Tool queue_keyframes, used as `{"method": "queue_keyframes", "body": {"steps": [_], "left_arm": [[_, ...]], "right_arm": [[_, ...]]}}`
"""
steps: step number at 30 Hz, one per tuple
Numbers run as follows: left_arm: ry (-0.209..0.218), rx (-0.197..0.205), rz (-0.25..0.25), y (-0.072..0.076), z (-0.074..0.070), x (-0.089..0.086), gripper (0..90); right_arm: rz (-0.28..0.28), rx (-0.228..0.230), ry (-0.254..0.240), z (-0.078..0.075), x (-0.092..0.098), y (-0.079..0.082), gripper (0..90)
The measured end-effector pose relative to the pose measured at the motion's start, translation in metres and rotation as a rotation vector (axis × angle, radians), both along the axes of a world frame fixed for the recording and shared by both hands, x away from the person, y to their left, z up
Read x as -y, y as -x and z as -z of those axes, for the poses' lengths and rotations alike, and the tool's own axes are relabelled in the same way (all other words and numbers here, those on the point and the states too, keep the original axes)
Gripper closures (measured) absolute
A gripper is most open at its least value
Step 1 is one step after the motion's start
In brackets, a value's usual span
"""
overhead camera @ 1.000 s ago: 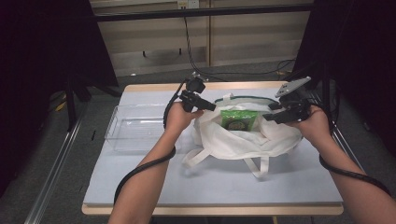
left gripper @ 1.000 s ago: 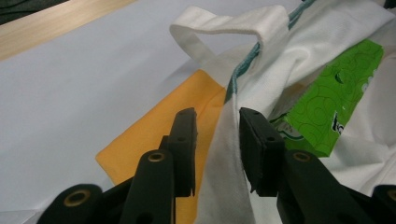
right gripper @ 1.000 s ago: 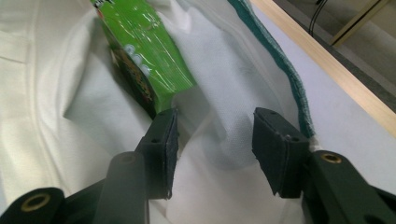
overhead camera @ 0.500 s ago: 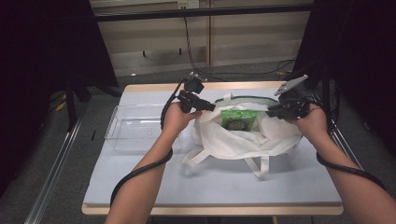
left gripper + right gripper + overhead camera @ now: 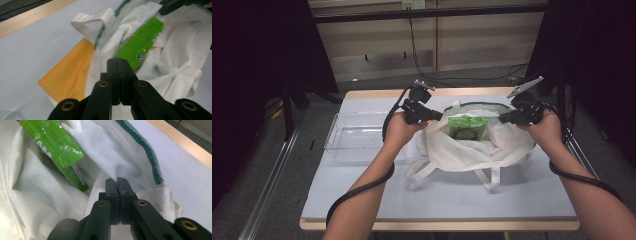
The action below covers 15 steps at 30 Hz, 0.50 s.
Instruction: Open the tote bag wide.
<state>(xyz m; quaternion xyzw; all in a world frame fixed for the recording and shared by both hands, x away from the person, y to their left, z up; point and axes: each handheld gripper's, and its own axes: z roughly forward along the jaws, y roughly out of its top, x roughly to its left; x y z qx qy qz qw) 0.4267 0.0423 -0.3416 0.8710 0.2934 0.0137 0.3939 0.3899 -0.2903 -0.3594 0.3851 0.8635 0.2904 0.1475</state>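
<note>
Both hand-held grippers (image 5: pixel 438 115) (image 5: pixel 503 119) clamped on white bag (image 5: pixel 472 152) rim; left gripper view reveals orange cloth (image 5: pixel 68 71).

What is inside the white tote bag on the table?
A green snack packet lies in the open white tote bag, its printed face showing. The packet's lower end and the bag's bottom are covered by folded cloth, so anything else inside cannot be seen.

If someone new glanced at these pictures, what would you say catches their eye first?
Most striking is the bright green packet standing in the mouth of the white cloth bag at the middle of the table. The left claw and the right claw are each shut on the bag's rim at opposite sides, spreading it open. A clear plastic bin sits left of the bag, and an orange cloth lies flat beside it.
</note>
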Motion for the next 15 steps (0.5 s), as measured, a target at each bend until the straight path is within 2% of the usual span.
{"method": "queue_keyframes", "body": {"steps": [2, 7, 12, 15], "left_arm": [[-0.011, 0.011, 0.017, 0.004, 0.000, 0.001, 90.0], [-0.015, 0.004, 0.042, 0.012, 0.005, 0.007, 90.0], [-0.040, -0.012, 0.044, 0.012, 0.020, 0.010, 90.0], [-0.040, -0.026, 0.031, 0.010, 0.030, 0.011, 90.0]], "right_arm": [[0.011, 0.006, 0.011, 0.000, -0.001, -0.001, 88.2], [0.020, -0.003, 0.005, -0.001, -0.001, -0.003, 88.4], [0.034, -0.017, -0.015, -0.001, 0.000, -0.003, 88.6], [0.037, -0.020, -0.021, -0.001, 0.002, -0.005, 88.6]]}}
